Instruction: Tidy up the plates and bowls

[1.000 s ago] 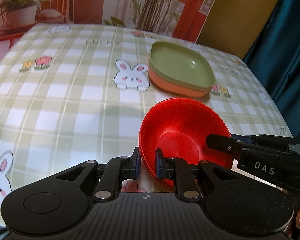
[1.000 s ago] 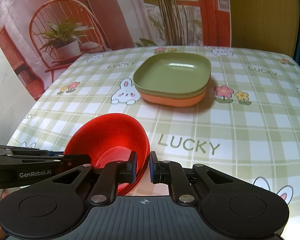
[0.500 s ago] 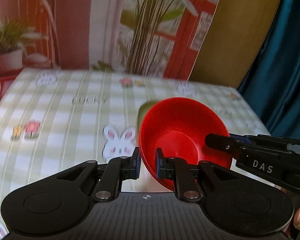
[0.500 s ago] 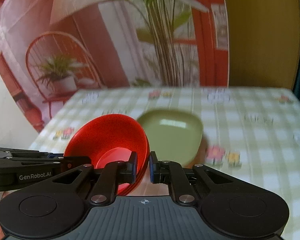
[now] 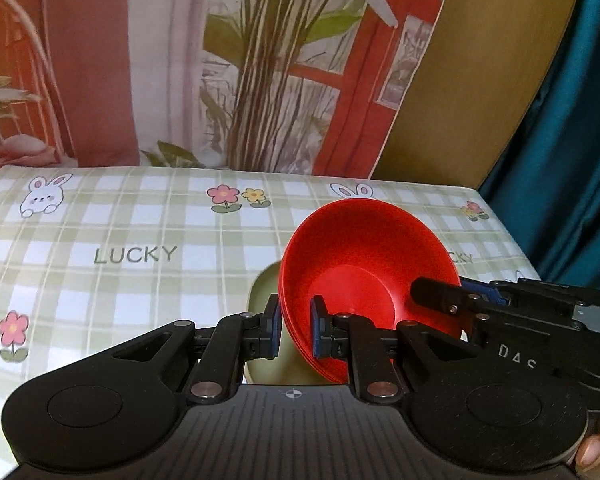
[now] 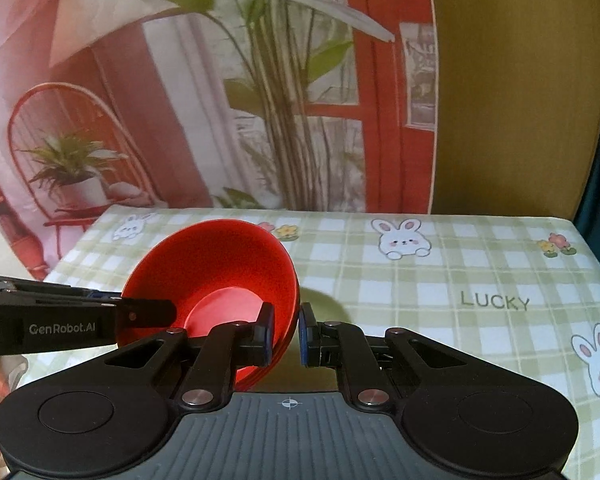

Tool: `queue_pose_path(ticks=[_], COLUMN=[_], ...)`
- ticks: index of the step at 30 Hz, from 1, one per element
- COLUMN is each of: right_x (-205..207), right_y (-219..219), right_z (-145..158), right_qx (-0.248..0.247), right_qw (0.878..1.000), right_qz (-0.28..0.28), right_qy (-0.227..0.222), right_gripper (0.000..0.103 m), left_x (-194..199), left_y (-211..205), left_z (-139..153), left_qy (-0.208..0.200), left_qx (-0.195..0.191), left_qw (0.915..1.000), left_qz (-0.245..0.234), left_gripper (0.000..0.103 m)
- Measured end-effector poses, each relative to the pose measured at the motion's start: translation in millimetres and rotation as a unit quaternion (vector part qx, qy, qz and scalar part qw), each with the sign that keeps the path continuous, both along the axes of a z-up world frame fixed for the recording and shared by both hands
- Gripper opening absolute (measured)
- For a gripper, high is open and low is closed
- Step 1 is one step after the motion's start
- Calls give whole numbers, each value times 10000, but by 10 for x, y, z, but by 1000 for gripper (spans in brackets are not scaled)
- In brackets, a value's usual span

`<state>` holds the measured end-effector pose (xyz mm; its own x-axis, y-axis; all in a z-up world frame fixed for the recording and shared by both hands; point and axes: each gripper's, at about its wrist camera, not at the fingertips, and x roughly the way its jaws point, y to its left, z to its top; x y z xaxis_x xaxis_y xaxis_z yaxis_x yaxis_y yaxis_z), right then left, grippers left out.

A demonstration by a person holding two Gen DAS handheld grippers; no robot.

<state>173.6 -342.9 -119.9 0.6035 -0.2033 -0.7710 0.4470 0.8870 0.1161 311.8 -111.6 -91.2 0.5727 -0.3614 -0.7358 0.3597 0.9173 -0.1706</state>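
Observation:
A stack of red bowls hangs in the air, tilted, held by both grippers. My left gripper is shut on its left rim. My right gripper is shut on its right rim, and the bowls show in the right wrist view too. The right gripper also shows at the right of the left wrist view. The green plate lies right below the bowls, mostly hidden by them; a sliver shows in the right wrist view. The orange plate under it is hidden.
The table has a green checked cloth with rabbits, flowers and LUCKY print. A printed backdrop stands behind its far edge. A teal curtain hangs at the right. Bare cloth lies left and right of the plates.
Both grippers have carried the red bowls forward from the near part of the table to above the green plate. The plates now sit close under the bowls, largely hidden.

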Motion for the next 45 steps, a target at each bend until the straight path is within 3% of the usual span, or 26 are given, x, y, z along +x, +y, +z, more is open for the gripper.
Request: queue_pose_path(ticks=[11, 23, 35, 40, 45], right_x=[93, 88, 95, 97, 68], right_y=[-236, -219, -192, -130, -97], right_z=[-319, -497, -482, -386, -259], right_qx=[187, 452, 423, 192, 73], right_qw=[9997, 9983, 9982, 9987, 9991], right_qz=[-34, -48, -10, 57, 75], right_qy=[178, 379, 434, 471, 408], right_gripper=[11, 11, 10, 18, 18], left_x=[96, 72, 48, 5, -64], left_y=[-110, -97, -95, -85, -44], left_z=[-347, -449, -439, -381, -281], left_qy=[266, 332, 290, 177, 37], left_qx=[431, 626, 766, 822, 827], left_qw=[9986, 9973, 9966, 9963, 9965], left_qz=[-179, -200, -131, -176, -136], left_gripper=[16, 16, 19, 19, 20])
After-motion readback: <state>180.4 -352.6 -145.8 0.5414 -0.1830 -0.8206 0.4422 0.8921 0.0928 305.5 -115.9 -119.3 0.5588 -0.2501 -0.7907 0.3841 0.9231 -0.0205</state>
